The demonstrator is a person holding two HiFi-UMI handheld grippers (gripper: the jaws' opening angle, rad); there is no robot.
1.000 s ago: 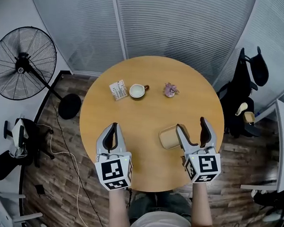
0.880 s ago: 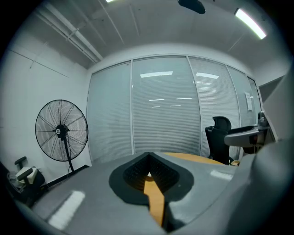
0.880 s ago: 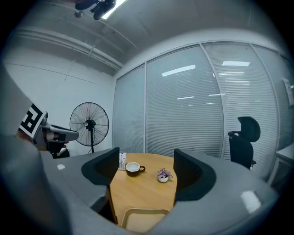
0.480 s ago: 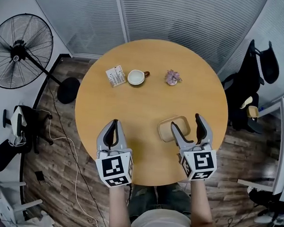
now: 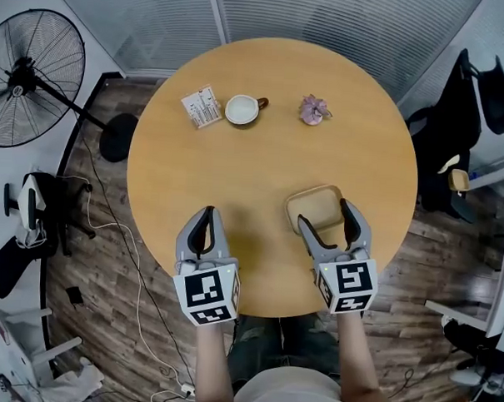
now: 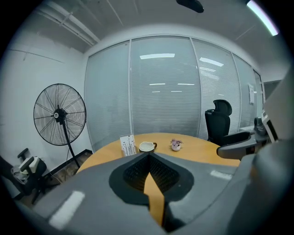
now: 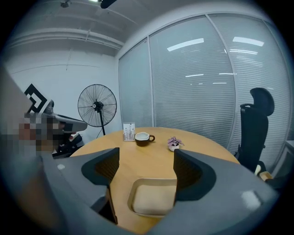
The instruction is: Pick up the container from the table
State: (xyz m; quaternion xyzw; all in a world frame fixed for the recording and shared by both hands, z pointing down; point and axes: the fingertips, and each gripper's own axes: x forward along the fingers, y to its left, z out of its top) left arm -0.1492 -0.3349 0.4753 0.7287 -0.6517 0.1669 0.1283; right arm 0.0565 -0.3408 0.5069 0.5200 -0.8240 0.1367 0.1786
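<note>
Container [image 5: 316, 209] sat on the near right part of the table [image 5: 262, 163], open side up, tan, rounded rectangle. Its long axis ran roughly left to right across the table, right end slightly farther from you. No label or writing on it that I could see.

Your right tool [image 5: 324, 212] had its jaws wide, straddling the container: left jaw over its near left corner, right jaw over its right edge. The right gripper view showed the container low between the pads, and no squeeze was visible.

Your left tool [image 5: 205, 215] hung over the near left of the table, jaws nearly together, nothing in them.

On the far side stood a card [image 5: 201, 108], its print too small to read, beside a cup [image 5: 243, 109].
</note>
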